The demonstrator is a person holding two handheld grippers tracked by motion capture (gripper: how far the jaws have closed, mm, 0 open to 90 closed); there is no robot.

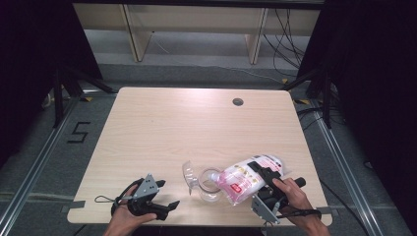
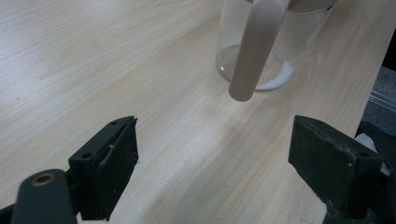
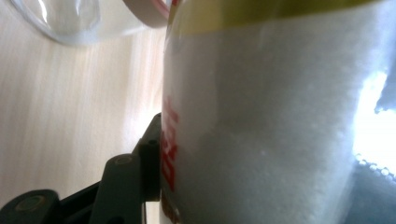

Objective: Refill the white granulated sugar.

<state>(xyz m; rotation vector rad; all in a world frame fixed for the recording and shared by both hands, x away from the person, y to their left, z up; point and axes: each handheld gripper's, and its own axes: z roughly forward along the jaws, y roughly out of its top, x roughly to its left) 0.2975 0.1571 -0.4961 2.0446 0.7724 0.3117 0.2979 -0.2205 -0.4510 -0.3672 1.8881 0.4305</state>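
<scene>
A clear plastic bag (image 1: 243, 178) of white grains with pink and red print lies tilted, its mouth over a clear glass jar (image 1: 210, 186) near the table's front edge. My right gripper (image 1: 263, 173) is shut on the bag's middle. In the right gripper view the bag (image 3: 271, 126) presses against one black finger (image 3: 147, 158); the other finger is hidden. In the left gripper view the jar (image 2: 289, 42) holds a little white powder (image 2: 279, 80) at its bottom, with a pale pinkish band (image 2: 252, 51) in front of it. My left gripper (image 1: 166, 208) (image 2: 212, 168) rests open on the table, left of the jar.
The jar's clear lid (image 1: 188, 173) stands flipped open on its left side. The wooden table (image 1: 196, 123) has a round grommet hole (image 1: 238, 102) near its far edge. Dark frames and cables surround the table.
</scene>
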